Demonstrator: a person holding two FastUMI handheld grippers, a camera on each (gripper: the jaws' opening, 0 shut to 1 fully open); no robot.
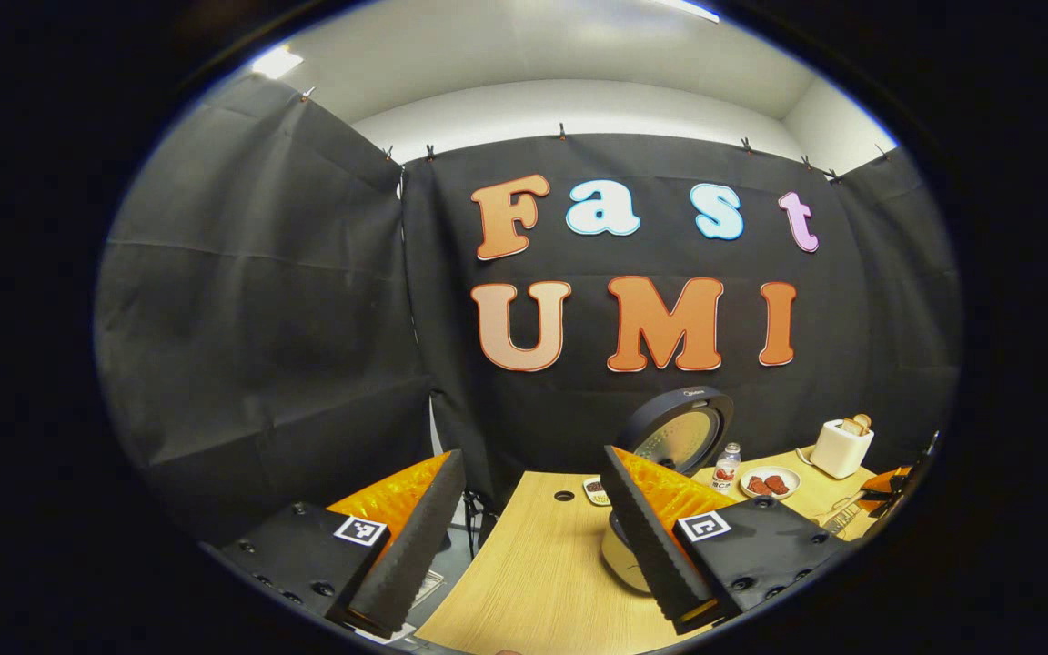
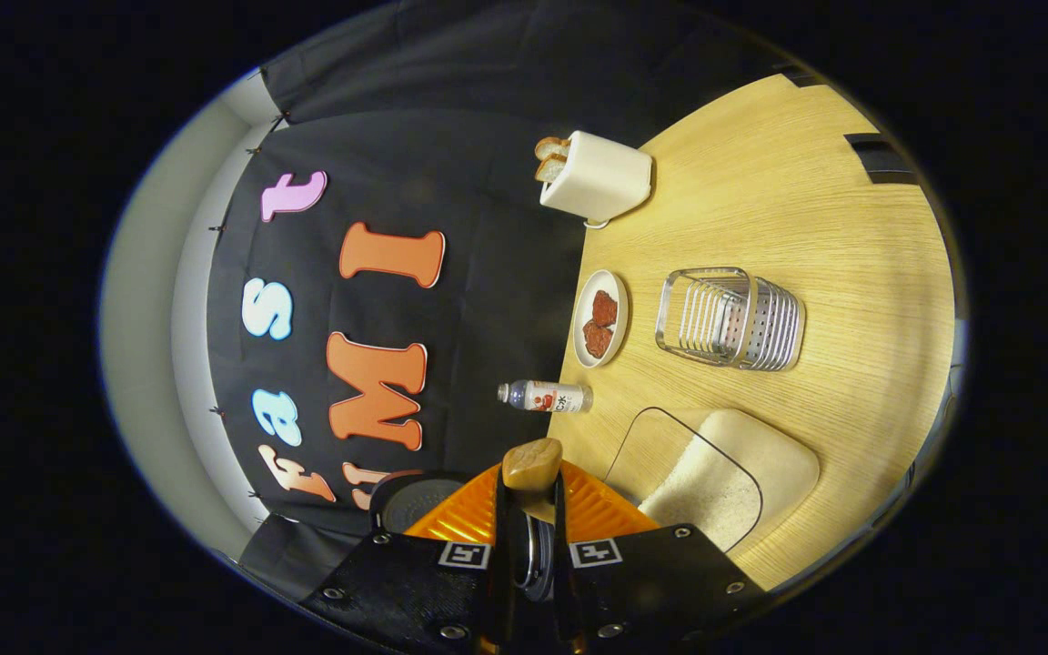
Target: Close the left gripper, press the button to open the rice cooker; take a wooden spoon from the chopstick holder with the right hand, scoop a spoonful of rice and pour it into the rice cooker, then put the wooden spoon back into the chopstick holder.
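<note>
Right claw [image 2: 531,509] clamped tight on the light-brown wooden spoon [image 2: 532,464], both fingers squeezing the handle, rounded wooden end poking out past the tips. Whole right gripper view rolled sideways, so the pale wood-grain table [image 2: 815,209] runs up the right side. Just beside the claw, a clear rectangular tub of white rice [image 2: 710,482]. A bit further out, the silver wire-and-perforated-metal chopstick holder [image 2: 731,318], standing apart from the tub. Near that, a small white plate with two dark red pieces [image 2: 600,318], a little clear bottle with a red label [image 2: 547,397], and at the far edge a cream toaster with bread slices sticking out [image 2: 595,177]. Dark round lid of the rice cooker [image 2: 419,500] peeking up just behind the claw.

Left claw [image 1: 533,537] spread wide, nothing between the fingers, hanging over the table edge. Rice cooker [image 1: 683,432] right behind its right-side finger, dark round lid flipped up and open, cream body mostly hidden by that finger. Bottle, plate and toaster lined up beyond it toward the wall.
</note>
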